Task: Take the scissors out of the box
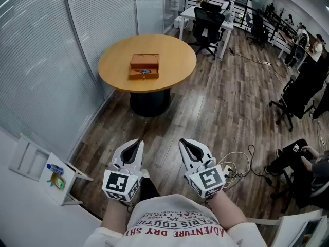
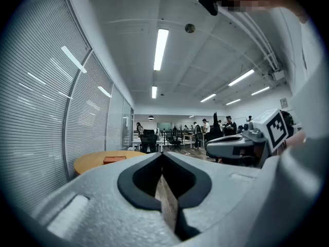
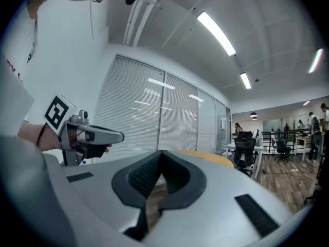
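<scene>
The box (image 1: 144, 67) stood open on the round wooden surface (image 1: 177, 55), near its middle, with the lid folded back on the far side. The scissors (image 1: 145, 72) lay inside the nearer half of the box; only a small blue part could be made out, and no finer detail was legible.

The left tongs (image 1: 136, 143) and the right tongs (image 1: 185, 142) were held side by side, close to the person's body, over the plank floor (image 1: 216, 117). Both pointed level toward the surface. Both were well apart from the box, with a stretch of floor between their tips and the base of the surface.

In the left gripper view, the jaws of the left tongs met at the tips, and nothing was held between them. In the right gripper view, the jaws of the right tongs were likewise closed tip to tip, and nothing was held.

Each of the tongs carried a cube (image 1: 122, 184) with black-and-white square markers at its rear.

The person's shirt (image 1: 177, 225) bore red print, seen upside down from the head view. The words "ADVENTURE DRY" were readable; the rest was cut off or too small.
</scene>
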